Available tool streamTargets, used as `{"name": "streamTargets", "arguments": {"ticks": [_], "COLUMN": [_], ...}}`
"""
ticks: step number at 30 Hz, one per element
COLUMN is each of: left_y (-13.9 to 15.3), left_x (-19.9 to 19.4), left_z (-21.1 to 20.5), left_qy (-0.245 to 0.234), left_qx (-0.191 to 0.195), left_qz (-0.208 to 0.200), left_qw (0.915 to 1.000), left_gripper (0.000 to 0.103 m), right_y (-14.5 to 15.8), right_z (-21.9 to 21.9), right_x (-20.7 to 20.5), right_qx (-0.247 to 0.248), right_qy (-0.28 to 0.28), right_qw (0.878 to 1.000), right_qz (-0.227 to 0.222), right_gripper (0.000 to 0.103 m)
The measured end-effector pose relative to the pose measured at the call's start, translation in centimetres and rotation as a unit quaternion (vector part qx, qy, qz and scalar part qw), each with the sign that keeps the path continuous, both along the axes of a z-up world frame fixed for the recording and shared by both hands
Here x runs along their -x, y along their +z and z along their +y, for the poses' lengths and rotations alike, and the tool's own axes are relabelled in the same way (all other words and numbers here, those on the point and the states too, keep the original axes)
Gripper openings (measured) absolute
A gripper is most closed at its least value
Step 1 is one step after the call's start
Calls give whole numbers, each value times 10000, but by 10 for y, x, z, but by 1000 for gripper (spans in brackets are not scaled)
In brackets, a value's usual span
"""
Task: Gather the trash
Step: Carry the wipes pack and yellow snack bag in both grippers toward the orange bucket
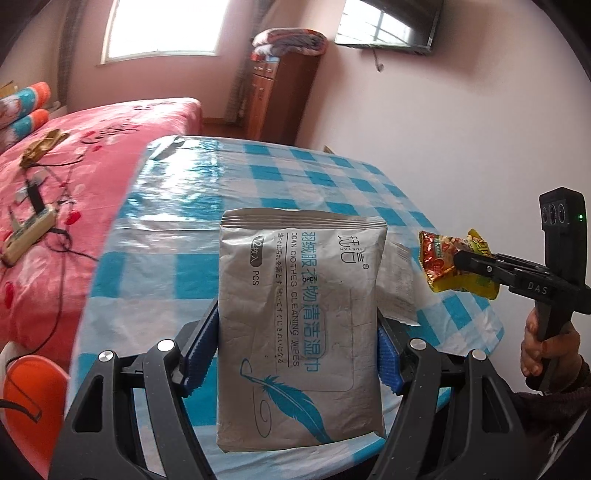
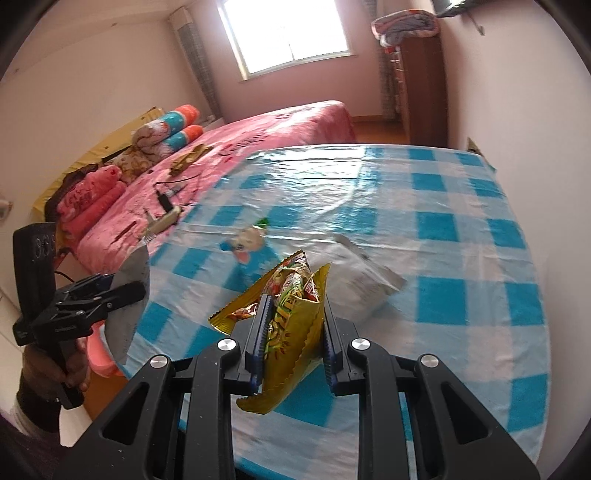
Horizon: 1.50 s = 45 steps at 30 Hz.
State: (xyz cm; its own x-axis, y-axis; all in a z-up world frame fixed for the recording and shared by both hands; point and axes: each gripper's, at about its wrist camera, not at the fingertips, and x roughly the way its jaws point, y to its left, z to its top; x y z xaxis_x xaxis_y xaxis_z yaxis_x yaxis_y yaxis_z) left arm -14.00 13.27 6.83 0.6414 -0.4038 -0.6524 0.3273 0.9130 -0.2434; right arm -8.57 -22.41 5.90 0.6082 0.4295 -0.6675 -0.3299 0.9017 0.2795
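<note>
Left gripper [image 1: 299, 354] clamps the wipes pack [image 1: 299, 332]; right gripper [image 2: 293, 347] pinches the snack wrapper [image 2: 291, 325]. Both are lifted; one silver wrapper [image 2: 364, 284] remains at two o'clock, undeposited.

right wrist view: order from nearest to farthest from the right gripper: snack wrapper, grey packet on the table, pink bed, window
1. snack wrapper, clamped in the right gripper
2. grey packet, on the table just beyond
3. pink bed, left, past the table
4. window, back wall
</note>
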Motion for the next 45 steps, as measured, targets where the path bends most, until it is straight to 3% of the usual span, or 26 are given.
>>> {"name": "streamTargets", "arguments": {"ticks": [10,17,29,36,45], "left_y": [4,4,-24,-45,-62], "left_x": [18,38,78,92,99], "left_z": [59,120,214,239,262], "left_qy": [736,1527,2749,3085,3349], "left_qx": [-190,-367,-411,-444,-323], "left_qz": [-50,-15,312,536,701], "left_qw": [9971,9876,9601,9487,9391], "left_gripper": [73,73,73,73,73], "right_y": [6,8,7,5,-11], "right_z": [60,118,238,304,365], "right_x": [-12,-13,-5,5,11], "right_qx": [-188,-221,-87,23,223], "right_qy": [893,1666,3017,3652,4037], "right_qw": [9957,9854,9526,9303,9138], "right_qz": [153,267,397,347,382], "right_gripper": [26,26,26,26,26]}}
